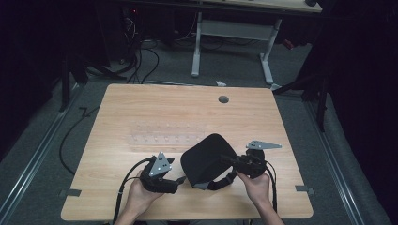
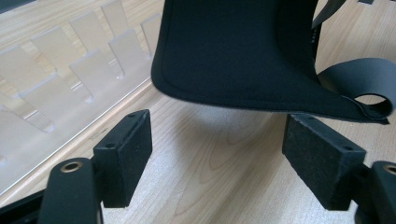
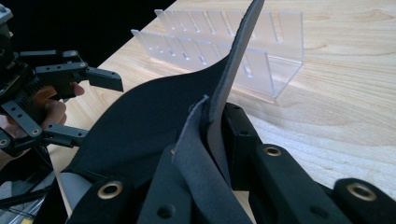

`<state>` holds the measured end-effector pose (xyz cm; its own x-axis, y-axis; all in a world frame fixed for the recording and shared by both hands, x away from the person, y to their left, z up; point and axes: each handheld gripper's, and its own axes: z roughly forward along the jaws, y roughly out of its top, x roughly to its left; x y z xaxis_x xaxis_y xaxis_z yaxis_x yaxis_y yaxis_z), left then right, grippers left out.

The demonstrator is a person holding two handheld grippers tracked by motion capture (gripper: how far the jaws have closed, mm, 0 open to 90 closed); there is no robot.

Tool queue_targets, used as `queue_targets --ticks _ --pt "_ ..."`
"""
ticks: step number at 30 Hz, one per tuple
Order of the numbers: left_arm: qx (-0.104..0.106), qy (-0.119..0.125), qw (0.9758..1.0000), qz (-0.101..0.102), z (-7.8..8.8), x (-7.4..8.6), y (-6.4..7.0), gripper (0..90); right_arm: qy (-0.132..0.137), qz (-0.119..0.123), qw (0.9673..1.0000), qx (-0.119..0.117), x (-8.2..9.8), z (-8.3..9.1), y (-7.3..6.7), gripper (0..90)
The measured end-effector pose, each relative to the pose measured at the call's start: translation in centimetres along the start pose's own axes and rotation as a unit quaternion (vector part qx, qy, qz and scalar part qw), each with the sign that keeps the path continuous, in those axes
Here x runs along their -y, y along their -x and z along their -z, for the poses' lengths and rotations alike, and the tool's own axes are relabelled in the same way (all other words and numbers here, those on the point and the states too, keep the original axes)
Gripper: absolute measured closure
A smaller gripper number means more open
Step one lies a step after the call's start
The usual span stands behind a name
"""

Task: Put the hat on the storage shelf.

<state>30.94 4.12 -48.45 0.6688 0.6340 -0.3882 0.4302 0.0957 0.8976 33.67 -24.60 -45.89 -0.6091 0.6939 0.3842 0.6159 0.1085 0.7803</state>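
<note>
A black padded fabric piece (image 1: pixel 205 158) with a strap loop (image 1: pixel 220 180) is lifted off the wooden table (image 1: pixel 141 103) near its front edge. My right gripper (image 1: pixel 228 160) is shut on the fabric's right edge; in the right gripper view the fabric (image 3: pixel 149 121) stands pinched between the jaws (image 3: pixel 215 135). My left gripper (image 1: pixel 181 179) is open just left of the fabric, not touching it. In the left gripper view the fabric (image 2: pixel 233 51) hangs above and beyond the two pads (image 2: pixel 126 156), and the strap (image 2: pixel 369 84) curls at the right. The gap (image 2: pixel 217 158) holds nothing.
A clear acrylic slotted rack (image 1: pixel 166 133) lies on the table behind the fabric, close to it (image 2: pixel 56 79) (image 3: pixel 243 51). A round cable hole (image 1: pixel 223 99) sits near the far edge. A white desk frame (image 1: pixel 234 42) and cables stand on the floor beyond.
</note>
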Motion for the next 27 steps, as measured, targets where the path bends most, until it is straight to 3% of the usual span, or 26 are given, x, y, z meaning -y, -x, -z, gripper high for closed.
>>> queue_targets --ticks 12,23,27 --pt "-0.013 -0.017 0.9992 -0.034 -1.0 0.7 0.7 25.0 -0.024 0.001 0.9997 0.000 -0.3 -0.9 -0.6 82.9" --pt "-0.023 -0.018 0.9984 -0.049 -0.7 0.8 0.6 30.2 -0.021 0.009 0.9995 -0.019 -0.8 -1.0 -1.6 82.7" --pt "-0.016 -0.010 0.9989 -0.043 -0.5 0.6 0.7 32.9 -0.022 0.001 0.9993 -0.029 -0.9 -1.1 -1.6 82.7"
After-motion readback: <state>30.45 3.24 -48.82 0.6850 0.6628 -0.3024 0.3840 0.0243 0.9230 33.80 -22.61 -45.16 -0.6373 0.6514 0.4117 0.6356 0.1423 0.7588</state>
